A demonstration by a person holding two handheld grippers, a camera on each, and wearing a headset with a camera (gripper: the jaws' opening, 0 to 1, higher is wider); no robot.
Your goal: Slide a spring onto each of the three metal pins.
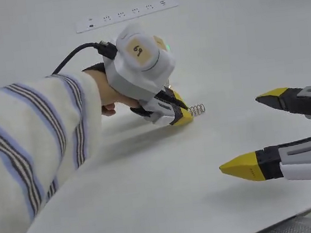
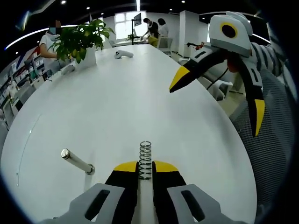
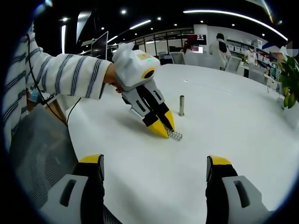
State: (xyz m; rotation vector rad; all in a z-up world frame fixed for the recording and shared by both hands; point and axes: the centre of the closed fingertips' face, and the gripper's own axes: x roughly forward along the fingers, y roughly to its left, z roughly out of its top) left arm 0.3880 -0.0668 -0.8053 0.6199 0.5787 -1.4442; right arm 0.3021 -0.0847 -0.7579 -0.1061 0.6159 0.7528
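Worktop (image 1: 154, 201), white and oval, carries the yellow-tipped left gripper (image 2: 145, 169), its jaws closed on a small coiled steel spring (image 2: 145, 157) left jutting forward, apparently to meet the short upright metal pin (image 3: 181, 105) just beside it. Yellow-tipped right gripper (image 3: 154, 162) hovers by the near edge, jaws wide apart and empty. No legible markings.

The right tongs (image 3: 154, 163) rise from the bottom with their 2 yellow-tipped jaws spread wide and only bare white tabletop (image 3: 224, 126) between them. Ahead of them, slightly left of the gap's middle, the left tongs (image 3: 164, 129) slant down to the tabletop, jaws closed on 1 end of a small wire spring (image 3: 175, 135) that pokes out past their tips. Just beyond those tips 1 metal pin (image 3: 181, 106) stands upright, apart from the spring. A striped sleeve (image 3: 70, 74) reaches in from the left behind the left tongs.
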